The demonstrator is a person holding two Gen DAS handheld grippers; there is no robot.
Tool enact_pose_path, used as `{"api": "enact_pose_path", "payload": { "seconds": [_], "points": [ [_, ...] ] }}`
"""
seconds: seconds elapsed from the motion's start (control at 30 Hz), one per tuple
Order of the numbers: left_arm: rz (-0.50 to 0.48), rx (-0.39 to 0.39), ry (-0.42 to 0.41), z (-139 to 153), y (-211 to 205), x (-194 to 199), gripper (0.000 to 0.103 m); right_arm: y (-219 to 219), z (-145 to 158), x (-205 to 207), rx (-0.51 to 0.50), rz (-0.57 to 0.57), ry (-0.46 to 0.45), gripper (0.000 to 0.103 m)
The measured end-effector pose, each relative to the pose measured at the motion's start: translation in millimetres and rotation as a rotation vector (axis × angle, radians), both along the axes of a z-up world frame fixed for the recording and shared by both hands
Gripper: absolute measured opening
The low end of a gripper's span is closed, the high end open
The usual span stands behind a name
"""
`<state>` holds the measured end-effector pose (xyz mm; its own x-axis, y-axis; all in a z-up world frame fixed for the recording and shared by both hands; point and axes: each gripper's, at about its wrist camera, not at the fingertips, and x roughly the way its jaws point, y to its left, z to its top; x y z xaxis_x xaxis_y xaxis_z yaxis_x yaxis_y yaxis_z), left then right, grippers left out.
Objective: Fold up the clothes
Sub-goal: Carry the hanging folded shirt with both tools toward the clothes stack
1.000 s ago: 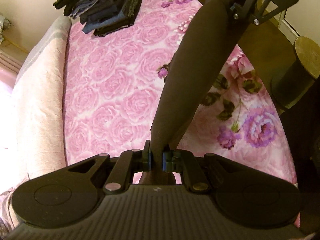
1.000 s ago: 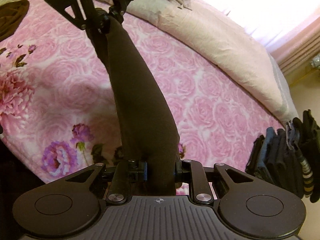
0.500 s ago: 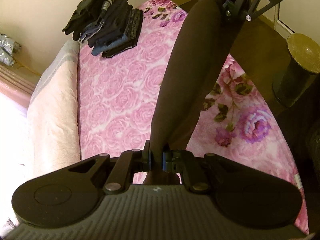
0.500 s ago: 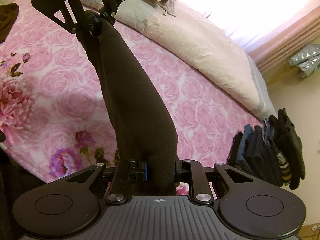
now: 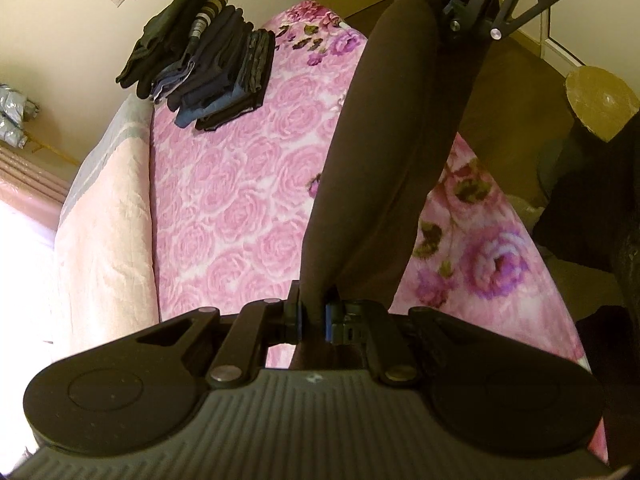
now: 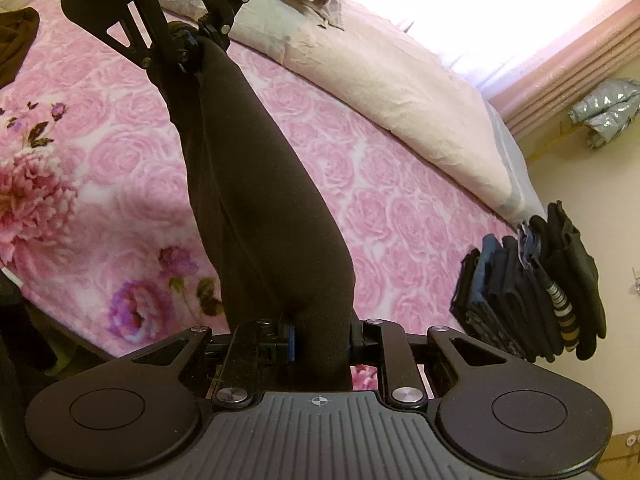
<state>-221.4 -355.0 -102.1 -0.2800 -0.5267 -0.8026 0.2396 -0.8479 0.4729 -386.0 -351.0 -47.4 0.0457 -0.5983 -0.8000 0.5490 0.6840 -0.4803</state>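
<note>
A dark brown garment [image 5: 392, 140] hangs stretched in the air above the bed between my two grippers. My left gripper [image 5: 313, 316] is shut on one end of it; the right gripper [image 5: 452, 20] shows at the top of that view, clamping the far end. In the right wrist view the same dark brown garment [image 6: 256, 200] runs from my right gripper [image 6: 320, 346], shut on a thick bunch of cloth, up to the left gripper [image 6: 192, 46]. A stack of folded dark clothes [image 5: 208, 64] lies at the far end of the bed, also seen as the stack [image 6: 532, 292].
The bed carries a pink rose-patterned blanket [image 5: 224, 200] with a pale pink quilt [image 5: 104, 208] along the window side. A round stool [image 5: 600, 108] stands on the brown floor beside the bed. Another dark garment [image 6: 16, 44] lies on the blanket's far corner. Silver bags [image 6: 604, 112] sit by the wall.
Both grippers have lifted and tilted with the garment held taut; the bed looks farther below and more of the wall and clothes stack has come into view.
</note>
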Motion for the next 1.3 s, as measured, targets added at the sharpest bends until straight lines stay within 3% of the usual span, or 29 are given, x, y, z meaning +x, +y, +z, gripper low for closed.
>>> {"api": "enact_pose_path", "payload": {
  "seconds": [0.17,0.4,0.7,1.03,1.17,1.3],
  "points": [
    [-0.021,-0.008,-0.003,6,-24,-57,0.008,-12,8,-61,-0.009,-0.008,-0.015,0.019],
    [-0.066,-0.047,0.03,34,-83,-174,0.008,-44,33,-183,-0.048,-0.037,-0.001,0.019],
    [-0.152,-0.207,0.116,110,-180,-300,0.008,-117,114,-313,-0.215,-0.074,0.075,0.019],
    [-0.174,-0.452,0.234,217,-328,-354,0.008,-245,223,-383,-0.427,-0.099,0.122,0.019],
    [-0.149,-0.508,0.236,244,-379,-370,0.008,-301,256,-405,-0.476,-0.081,0.12,0.019],
    [-0.08,-0.542,0.222,252,-431,-389,0.008,-358,268,-427,-0.505,-0.025,0.11,0.019]
  ]
}}
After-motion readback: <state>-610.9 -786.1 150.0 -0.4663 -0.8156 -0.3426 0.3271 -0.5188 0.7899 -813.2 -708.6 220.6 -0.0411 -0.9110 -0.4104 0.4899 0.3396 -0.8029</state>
